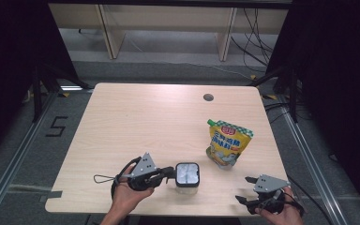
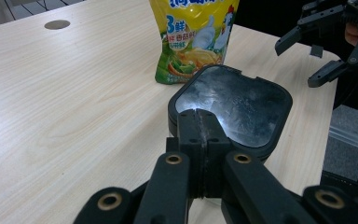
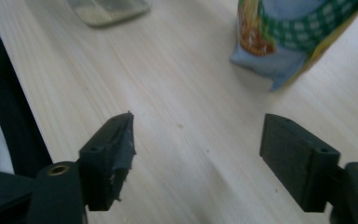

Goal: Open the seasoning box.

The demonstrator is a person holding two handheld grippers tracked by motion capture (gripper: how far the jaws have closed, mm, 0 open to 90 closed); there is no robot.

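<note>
Jaws of left gripper [image 1: 168,174] pinched on container lid's [image 1: 187,173] edge, right gripper [image 1: 244,189] wide apart over bare desk [image 1: 136,122].

- Looks like a lab or test room, not anyone's home.
- Plain wooden table [image 1: 136,122] sits alone on a grey floor with metal rails [image 1: 14,161] either side.
- Loose cables [image 1: 258,40] trail behind, black curtains [image 1: 337,70] hang at the sides.
- Taped number 5 [image 1: 56,126] marks the floor.
</note>
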